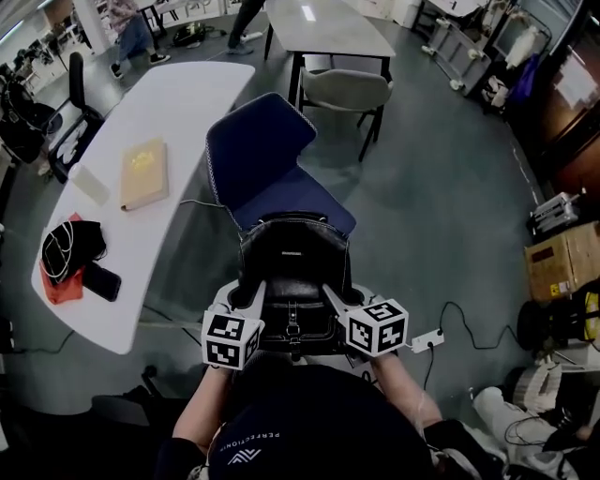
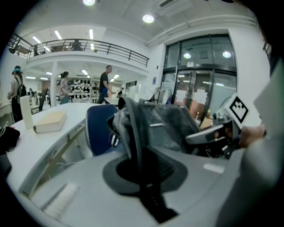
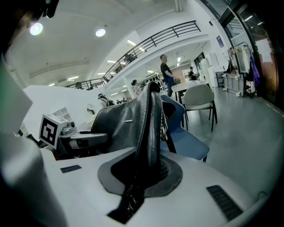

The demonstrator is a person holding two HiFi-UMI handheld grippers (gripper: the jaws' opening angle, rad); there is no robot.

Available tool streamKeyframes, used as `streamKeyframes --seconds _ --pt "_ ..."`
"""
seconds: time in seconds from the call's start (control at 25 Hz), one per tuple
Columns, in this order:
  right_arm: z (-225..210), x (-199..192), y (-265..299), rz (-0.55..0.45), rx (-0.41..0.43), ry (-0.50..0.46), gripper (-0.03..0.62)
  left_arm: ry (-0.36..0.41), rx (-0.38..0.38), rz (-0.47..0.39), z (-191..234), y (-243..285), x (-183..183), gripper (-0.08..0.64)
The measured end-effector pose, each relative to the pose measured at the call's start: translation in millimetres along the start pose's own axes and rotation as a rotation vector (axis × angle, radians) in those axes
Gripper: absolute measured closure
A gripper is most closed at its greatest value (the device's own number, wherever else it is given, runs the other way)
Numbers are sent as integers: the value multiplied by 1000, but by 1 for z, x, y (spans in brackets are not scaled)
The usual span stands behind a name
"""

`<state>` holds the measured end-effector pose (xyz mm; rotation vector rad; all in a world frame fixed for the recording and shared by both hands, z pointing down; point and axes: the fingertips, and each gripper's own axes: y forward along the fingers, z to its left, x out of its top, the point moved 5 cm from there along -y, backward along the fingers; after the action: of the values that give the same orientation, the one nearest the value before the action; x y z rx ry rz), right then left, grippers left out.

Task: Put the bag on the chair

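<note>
A black leather bag [image 1: 293, 281] hangs in front of me, carried between both grippers, just above the near edge of the blue chair [image 1: 272, 164]. My left gripper [image 1: 251, 298] is shut on the bag's left strap [image 2: 133, 133], which runs up from between its jaws. On the other side, my right gripper [image 1: 339, 302] is shut on the right strap [image 3: 148, 128]. The left gripper view has the bag's body [image 2: 168, 126] at centre right with the blue chair back [image 2: 100, 126] behind it. The blue chair seat [image 3: 188, 137] lies beyond the bag [image 3: 120, 126] in the right gripper view.
A long white table [image 1: 159, 159] stands left of the chair with a tan book [image 1: 143, 174], a phone [image 1: 101, 280] and dark cloth [image 1: 70, 246]. A grey chair [image 1: 345, 92] and another table [image 1: 323, 26] lie beyond. Boxes [image 1: 562, 258] and cables crowd the floor at right.
</note>
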<state>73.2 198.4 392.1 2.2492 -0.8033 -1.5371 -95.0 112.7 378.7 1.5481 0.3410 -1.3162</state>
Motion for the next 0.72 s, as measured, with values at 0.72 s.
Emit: streamKeyframes --seconds 0.72 --pt "-66 68 128 73 -79 61 559 -27 -65 73 105 124 38 518"
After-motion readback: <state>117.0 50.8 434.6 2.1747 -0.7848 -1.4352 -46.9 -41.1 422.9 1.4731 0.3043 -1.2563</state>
